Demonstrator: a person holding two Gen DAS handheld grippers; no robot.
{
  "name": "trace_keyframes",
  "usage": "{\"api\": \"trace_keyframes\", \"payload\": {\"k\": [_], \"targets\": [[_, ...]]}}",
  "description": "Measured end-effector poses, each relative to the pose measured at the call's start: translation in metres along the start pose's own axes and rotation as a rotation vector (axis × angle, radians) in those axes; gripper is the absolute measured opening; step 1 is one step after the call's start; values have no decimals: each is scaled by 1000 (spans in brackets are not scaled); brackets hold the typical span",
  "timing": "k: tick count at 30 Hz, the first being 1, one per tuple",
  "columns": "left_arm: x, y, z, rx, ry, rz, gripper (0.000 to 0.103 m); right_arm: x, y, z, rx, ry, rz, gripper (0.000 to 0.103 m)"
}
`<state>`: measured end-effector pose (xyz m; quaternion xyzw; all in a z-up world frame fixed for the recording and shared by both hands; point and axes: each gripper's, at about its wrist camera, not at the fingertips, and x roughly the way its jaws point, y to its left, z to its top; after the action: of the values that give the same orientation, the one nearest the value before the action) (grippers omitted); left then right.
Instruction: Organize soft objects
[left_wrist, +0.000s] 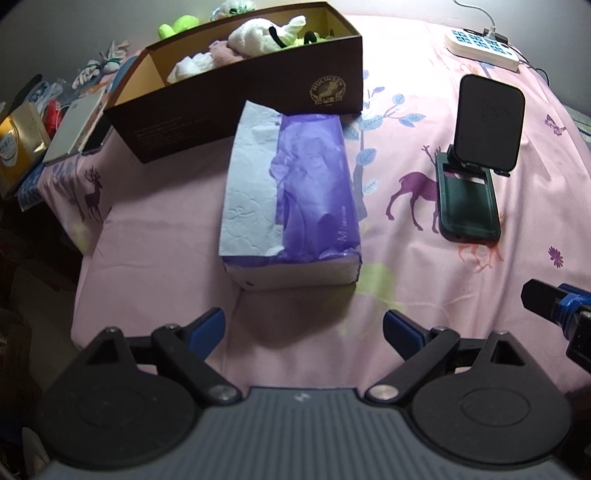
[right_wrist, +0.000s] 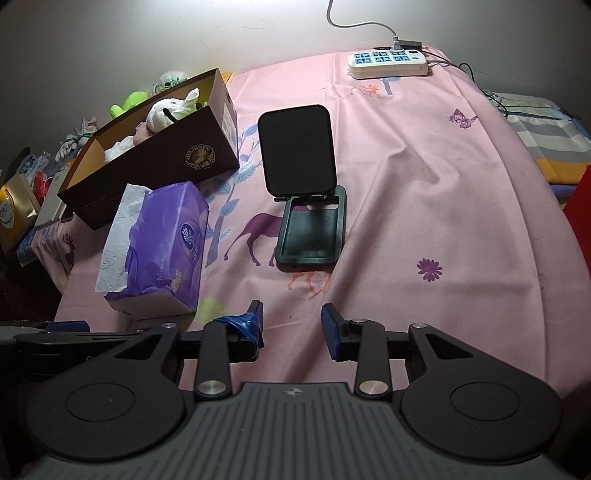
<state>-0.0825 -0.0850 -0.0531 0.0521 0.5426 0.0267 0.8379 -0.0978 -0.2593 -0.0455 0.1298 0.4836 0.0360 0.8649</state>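
Note:
A brown cardboard box (left_wrist: 258, 85) stands on the pink bedsheet and holds several soft toys, among them a white plush (left_wrist: 266, 35). It also shows in the right wrist view (right_wrist: 166, 155). A purple tissue pack (left_wrist: 291, 195) lies in front of the box, with white tissue showing on its left side; it shows in the right wrist view (right_wrist: 162, 243) too. My left gripper (left_wrist: 303, 330) is open and empty, just short of the pack. My right gripper (right_wrist: 291, 323) is open and empty over bare sheet, to the right of the pack.
A dark folding phone stand (left_wrist: 476, 162) stands to the right of the pack, also in the right wrist view (right_wrist: 303, 192). A white power strip (right_wrist: 388, 62) lies at the far edge. A green plush (left_wrist: 177, 26) sits behind the box. Books and clutter (left_wrist: 74, 125) are at the left.

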Motion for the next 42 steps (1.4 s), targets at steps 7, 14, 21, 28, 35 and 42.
{"api": "trace_keyframes", "payload": {"k": [7,14,21,28,35,42], "targets": [[2,-15,-1,44,5,-15,96,3,-14,-5,47,23,-27,17],[2,-29,2,84,-7,-27,96,1,-28,-5,76,7,-48,18],[-11,-25,15,66,-96,15,96,-4,-19,1,5,-69,-43,18],[-16,-10,32,39,-138,56,96,-1,-8,17,-13,-114,-29,18],[-23,21,57,-9,-202,100,96,0,16,36,-56,-180,-18,18],[-22,51,79,-32,-246,115,96,6,44,58,-62,-208,-6,18]]}}
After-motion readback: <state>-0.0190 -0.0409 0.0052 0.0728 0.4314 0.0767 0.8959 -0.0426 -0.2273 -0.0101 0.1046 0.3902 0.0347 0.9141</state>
